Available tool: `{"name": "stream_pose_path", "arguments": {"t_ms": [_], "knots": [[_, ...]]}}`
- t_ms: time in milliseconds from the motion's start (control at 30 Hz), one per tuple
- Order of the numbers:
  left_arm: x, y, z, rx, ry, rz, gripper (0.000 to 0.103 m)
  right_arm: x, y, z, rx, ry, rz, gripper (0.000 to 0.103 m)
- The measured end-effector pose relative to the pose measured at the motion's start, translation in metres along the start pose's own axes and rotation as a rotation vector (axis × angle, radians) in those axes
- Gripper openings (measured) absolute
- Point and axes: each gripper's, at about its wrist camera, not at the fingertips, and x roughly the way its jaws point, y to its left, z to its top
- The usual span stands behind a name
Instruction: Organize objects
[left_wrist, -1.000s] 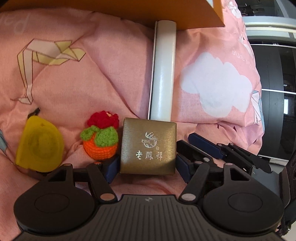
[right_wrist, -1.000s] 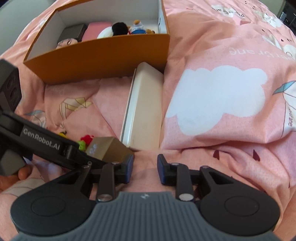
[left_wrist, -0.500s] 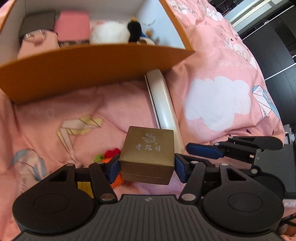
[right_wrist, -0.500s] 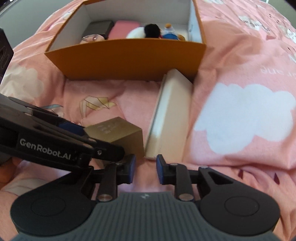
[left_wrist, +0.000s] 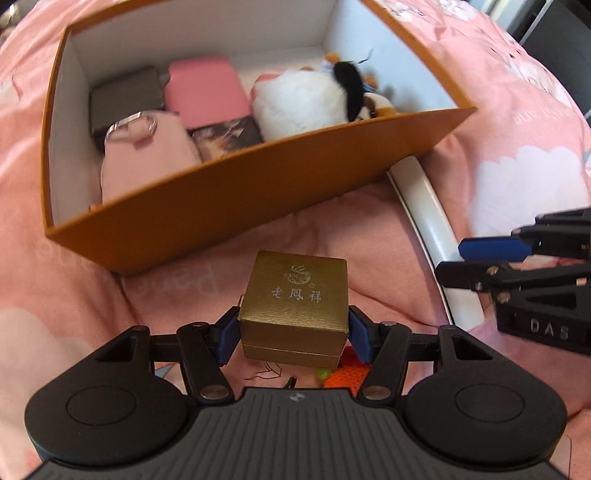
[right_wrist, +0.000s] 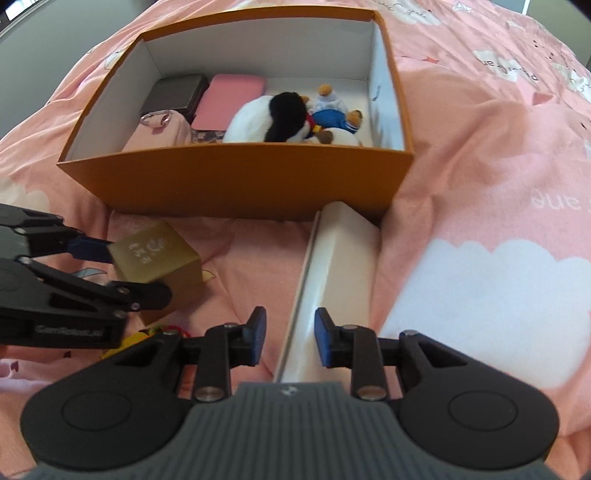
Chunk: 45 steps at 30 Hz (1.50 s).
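My left gripper (left_wrist: 293, 334) is shut on a gold gift box (left_wrist: 295, 302) and holds it above the pink bedspread, short of the orange storage box (left_wrist: 258, 199). The gold box also shows in the right wrist view (right_wrist: 159, 258), held by the left gripper (right_wrist: 110, 266). My right gripper (right_wrist: 290, 341) is open and empty, low over the near end of a long white box (right_wrist: 340, 266) that lies against the orange box (right_wrist: 236, 177). The right gripper shows in the left wrist view (left_wrist: 465, 262).
The orange box holds a pink pouch (left_wrist: 147, 162), a grey case (left_wrist: 127, 98), a pink case (left_wrist: 205, 90) and plush toys (right_wrist: 288, 118). An orange crochet toy (left_wrist: 341, 376) lies under the left gripper. A yellow object (right_wrist: 140, 339) lies beside it. The bedspread (right_wrist: 480, 184) is rumpled.
My left gripper has lifted the gold box off the bed and carried it toward the orange box. My right gripper has moved over the white box, its jaws a little wider.
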Motion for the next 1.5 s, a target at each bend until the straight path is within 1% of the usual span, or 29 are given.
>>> {"name": "stream_pose_path", "arguments": {"t_ms": [100,233,300,367,433,500,533,600,700,867,933,1067,1133,1300,1400,1467,1500], "knots": [[0.002,0.011,-0.002,-0.065,0.018,-0.052,0.072,0.005,0.006,0.002,-0.007,0.005,0.014,0.03],[0.002,0.024,-0.003,-0.153,0.026,-0.11,0.077,0.009,0.01,0.006,-0.017,0.005,0.03,0.03],[0.003,0.031,-0.004,-0.213,0.031,-0.146,0.081,0.011,0.011,0.009,-0.019,0.006,0.034,0.03],[0.007,0.039,-0.006,-0.303,0.05,-0.204,0.082,0.013,0.013,0.01,-0.02,0.008,0.038,0.03],[0.011,0.049,-0.009,-0.393,0.063,-0.28,0.082,0.015,0.013,0.01,-0.024,0.01,0.038,0.03],[0.014,0.057,-0.012,-0.465,0.069,-0.354,0.082,0.015,0.014,0.01,-0.026,0.011,0.039,0.03],[0.016,0.059,-0.013,-0.488,0.07,-0.37,0.082,0.014,0.014,0.009,-0.024,0.012,0.041,0.03],[0.017,0.061,-0.014,-0.509,0.068,-0.375,0.082,0.013,0.013,0.009,-0.018,0.008,0.041,0.03],[0.019,0.063,-0.015,-0.549,0.071,-0.356,0.082,0.01,0.013,0.012,-0.007,-0.006,0.059,0.03],[0.024,0.062,-0.015,-0.562,0.073,-0.345,0.078,0.008,0.022,0.014,-0.017,-0.024,0.111,0.03],[0.024,0.063,-0.016,-0.569,0.062,-0.313,0.074,0.011,0.028,0.015,-0.038,-0.012,0.125,0.03],[0.014,0.066,-0.016,-0.566,0.016,-0.275,0.074,0.017,0.033,0.015,-0.042,0.006,0.136,0.03],[0.013,0.068,-0.015,-0.559,0.012,-0.255,0.074,0.018,0.035,0.015,-0.042,0.009,0.143,0.03],[0.024,0.079,-0.02,-0.602,0.057,-0.289,0.074,0.026,0.035,0.015,-0.036,0.034,0.128,0.03],[0.037,0.079,-0.023,-0.634,0.079,-0.336,0.075,0.029,0.036,0.014,-0.036,0.047,0.118,0.03],[0.045,0.081,-0.025,-0.652,0.092,-0.358,0.08,0.032,0.037,0.013,-0.042,0.053,0.11,0.03],[0.047,0.081,-0.026,-0.66,0.095,-0.366,0.081,0.032,0.037,0.013,-0.043,0.056,0.107,0.03]]}}
